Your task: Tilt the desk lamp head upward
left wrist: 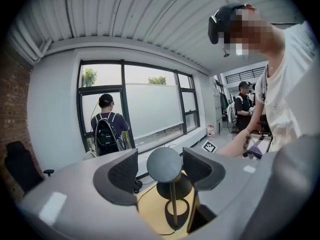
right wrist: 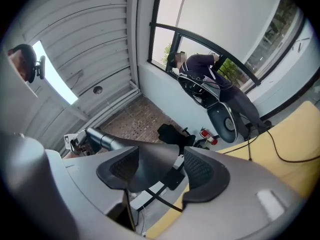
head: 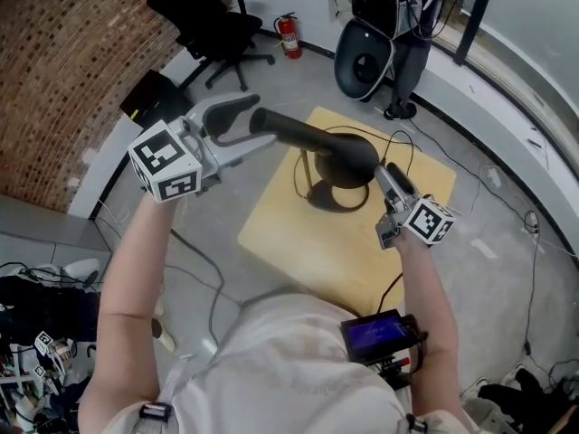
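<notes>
Desk lamp (head: 317, 141) standing on a small yellow table (head: 271, 233). Left gripper (head: 242, 120), jaws apart, straddles the rounded rear tip of the lamp's bar, gaps either side. Right gripper (head: 382, 170), jaws likewise apart, flanks the lamp head (right wrist: 150, 166).

Premises: an office or lab workspace of industrial type. Evidence: bare concrete floor (head: 271, 89), brick wall (head: 63, 52), black office chair (head: 217, 25) on castors, red fire extinguisher (head: 289, 36) by the wall, large framed windows (left wrist: 150, 104), ribbed metal ceiling (left wrist: 140, 14). Loose cables (head: 532, 278) cross the floor. A person with a backpack (left wrist: 106, 129) stands at the windows.
</notes>
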`<state>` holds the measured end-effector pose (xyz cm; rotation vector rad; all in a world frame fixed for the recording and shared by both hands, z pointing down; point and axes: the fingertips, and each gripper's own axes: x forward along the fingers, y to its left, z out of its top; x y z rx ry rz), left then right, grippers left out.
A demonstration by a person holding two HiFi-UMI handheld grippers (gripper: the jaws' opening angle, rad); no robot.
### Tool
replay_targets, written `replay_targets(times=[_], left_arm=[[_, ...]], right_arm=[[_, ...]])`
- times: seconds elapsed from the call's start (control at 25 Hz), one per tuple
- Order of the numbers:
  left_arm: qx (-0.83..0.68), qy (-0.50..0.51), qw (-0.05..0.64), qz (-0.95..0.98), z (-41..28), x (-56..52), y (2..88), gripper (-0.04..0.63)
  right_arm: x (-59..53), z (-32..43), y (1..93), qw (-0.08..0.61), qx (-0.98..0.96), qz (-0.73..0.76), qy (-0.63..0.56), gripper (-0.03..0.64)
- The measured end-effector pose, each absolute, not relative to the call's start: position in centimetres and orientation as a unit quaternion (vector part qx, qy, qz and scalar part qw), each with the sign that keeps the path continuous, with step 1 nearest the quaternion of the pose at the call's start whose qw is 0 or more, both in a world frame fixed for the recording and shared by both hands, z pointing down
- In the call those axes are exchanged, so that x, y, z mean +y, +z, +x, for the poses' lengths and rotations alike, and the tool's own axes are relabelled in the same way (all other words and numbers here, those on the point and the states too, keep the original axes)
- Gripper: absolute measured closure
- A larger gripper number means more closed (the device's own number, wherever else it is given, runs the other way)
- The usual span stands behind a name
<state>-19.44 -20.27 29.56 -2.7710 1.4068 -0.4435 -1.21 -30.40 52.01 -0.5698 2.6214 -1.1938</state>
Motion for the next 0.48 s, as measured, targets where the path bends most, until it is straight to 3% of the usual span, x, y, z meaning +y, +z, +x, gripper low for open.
replay_targets(times=[0.24,0.48], left_arm=[[0.422,-0.158,-0.008,-0.893,-18.1,-20.1,30.1,0.358],[0.413,-0.164,-0.012,-0.896,-18.2,-20.3,30.4,0.36]], right_arm=[[-30.1,-1.8,52.0,0.12,0.878,-0.155,-0.436,0.291],[-30.6,-3.1,51.6,0.139,0.873,-0.133,-0.448,0.288]])
